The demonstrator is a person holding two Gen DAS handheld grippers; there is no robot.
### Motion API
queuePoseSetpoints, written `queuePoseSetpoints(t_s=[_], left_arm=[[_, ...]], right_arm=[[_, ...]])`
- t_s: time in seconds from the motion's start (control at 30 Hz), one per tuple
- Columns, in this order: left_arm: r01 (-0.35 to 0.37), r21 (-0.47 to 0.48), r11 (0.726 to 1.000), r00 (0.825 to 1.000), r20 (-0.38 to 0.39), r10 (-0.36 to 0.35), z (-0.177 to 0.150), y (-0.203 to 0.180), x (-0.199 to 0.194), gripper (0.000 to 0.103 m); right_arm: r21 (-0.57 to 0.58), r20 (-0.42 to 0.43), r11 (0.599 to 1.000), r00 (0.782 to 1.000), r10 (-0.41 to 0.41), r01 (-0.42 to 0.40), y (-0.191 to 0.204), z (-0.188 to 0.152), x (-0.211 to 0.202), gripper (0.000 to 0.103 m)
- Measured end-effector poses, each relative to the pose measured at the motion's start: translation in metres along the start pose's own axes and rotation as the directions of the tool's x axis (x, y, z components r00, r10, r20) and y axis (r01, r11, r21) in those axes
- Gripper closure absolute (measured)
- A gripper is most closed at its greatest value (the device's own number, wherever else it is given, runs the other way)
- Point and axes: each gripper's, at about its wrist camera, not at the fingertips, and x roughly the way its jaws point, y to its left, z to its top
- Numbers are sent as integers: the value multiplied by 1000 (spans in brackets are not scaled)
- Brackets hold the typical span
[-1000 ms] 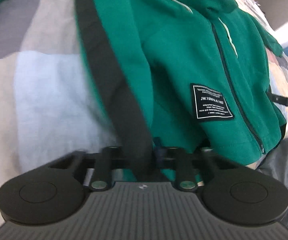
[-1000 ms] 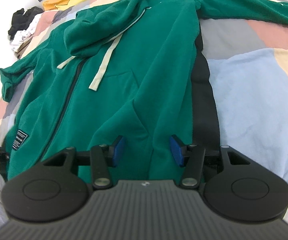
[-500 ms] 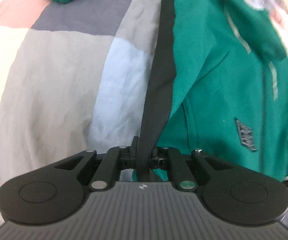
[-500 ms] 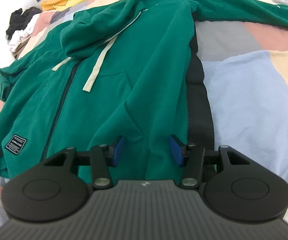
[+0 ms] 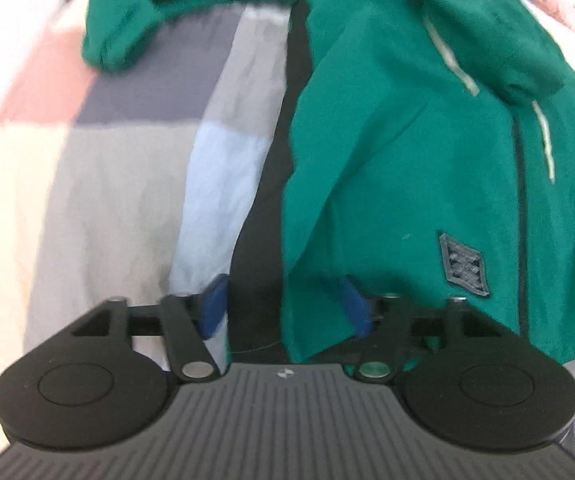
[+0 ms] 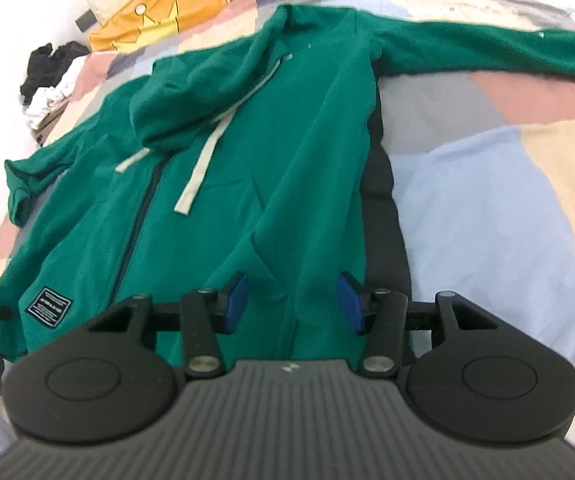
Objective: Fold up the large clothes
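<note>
1. Green fleece zip-front hooded jacket (image 6: pixel 271 168): lies front-up on the patchwork bedspread (image 6: pixel 487 184) of pastel blue, grey, pink and cream panels. The hood is flopped forward over the chest, and two off-white flat drawstrings (image 6: pixel 203 156) trail down from it.
2. Black side panel (image 6: pixel 383 216) of the jacket: runs along the jacket's right-hand edge in the right wrist view, next to the pale blue patch of bedspread.
3. One sleeve (image 6: pixel 487 52): stretched out flat across the bedspread toward the upper right. The other sleeve (image 6: pixel 35 168) is bunched short at the left edge.
4. Small black rectangular label with white print (image 6: pixel 48 307): sewn near the hem, left of the dark zip line.
5. Left gripper (image 5: pixel 283 304), black frame with blue pads: its jaws are opening. The black side panel and the green hem edge lie between the pads, and neither pad presses on the cloth. This view is blurred.
6. Right gripper (image 6: pixel 293 304), same build: jaws stand partly apart above the lower front of the jacket. Green fleece shows in the gap, untouched by either pad; nothing is gripped.
7. Orange cushion with a yellow crown motif (image 6: pixel 155 12): at the head of the bed, beyond the hood.
8. Heap of black and white garments (image 6: pixel 51 76): at the far left edge of the bed, well apart from the jacket.
</note>
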Motion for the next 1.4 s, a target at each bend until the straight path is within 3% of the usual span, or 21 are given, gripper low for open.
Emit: queuePoseSetpoints(t_s=[0.1,0.17,0.37,0.53,0.63,0.9,1.03,1.17,1.4], left_arm=[[-16,32,999,999,51,14,3,-16,-25,29],[-8,43,999,996,94,4,5,-26,-39,20],[25,96,995,969,242,-47,5,-84,-71,10],[107,113,988,950,283,-135,6,-132,-73,8],[94,132,987,937,324,-133,2,-162,-72,8],[183,135,974,910,353,-220,-1,-212,-66,7],[184,159,970,905,356,-231,-5,-233,-59,5],[139,204,969,909,361,-206,-10,-246,-50,5],[154,192,969,903,371,-217,-8,-240,-69,3]], right_arm=[[0,27,1000,1000,7,-7,0,1,-6,51],[-1,45,1000,999,10,-10,0,1,-10,51],[-12,112,1000,994,10,-9,1,3,-25,51],[-17,157,1000,988,7,-4,-1,5,-36,51],[-30,182,1000,983,2,3,-2,6,-41,51],[-6,210,1000,978,1,0,-9,8,-47,51],[1,226,1000,974,-8,8,-11,8,-50,51],[16,233,1000,972,-21,17,-16,9,-51,51],[76,208,997,978,-15,-1,-28,13,-44,50]])
